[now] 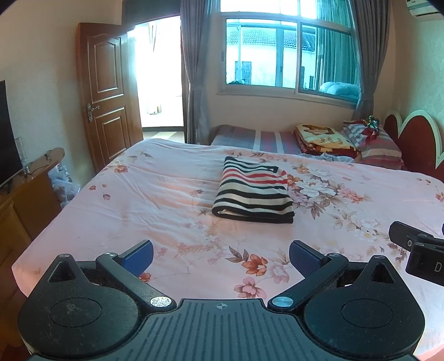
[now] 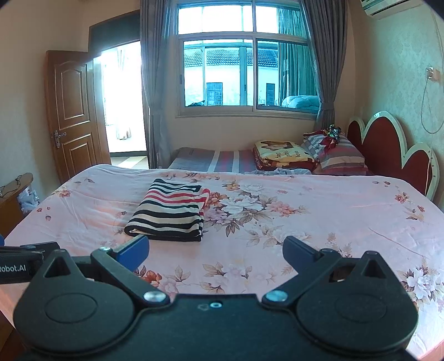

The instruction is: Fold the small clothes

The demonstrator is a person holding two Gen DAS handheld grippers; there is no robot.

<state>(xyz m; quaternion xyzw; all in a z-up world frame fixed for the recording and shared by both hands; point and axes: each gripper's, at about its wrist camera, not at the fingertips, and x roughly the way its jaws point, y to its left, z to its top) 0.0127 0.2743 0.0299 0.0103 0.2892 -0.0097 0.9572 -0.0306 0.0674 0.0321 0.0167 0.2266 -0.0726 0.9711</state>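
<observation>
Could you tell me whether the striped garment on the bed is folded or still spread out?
Folded. The striped garment lies as a compact rectangle on the floral bedsheet, with stacked layers visible at its near edge; neither gripper touches it.

home bedroom: bed under pink floral sheet, scalloped red headboard, pillows, grey curtains at window, panelled wooden door, wall air conditioner.

Air conditioner cut off at top edge, television cropped at left edge
</observation>
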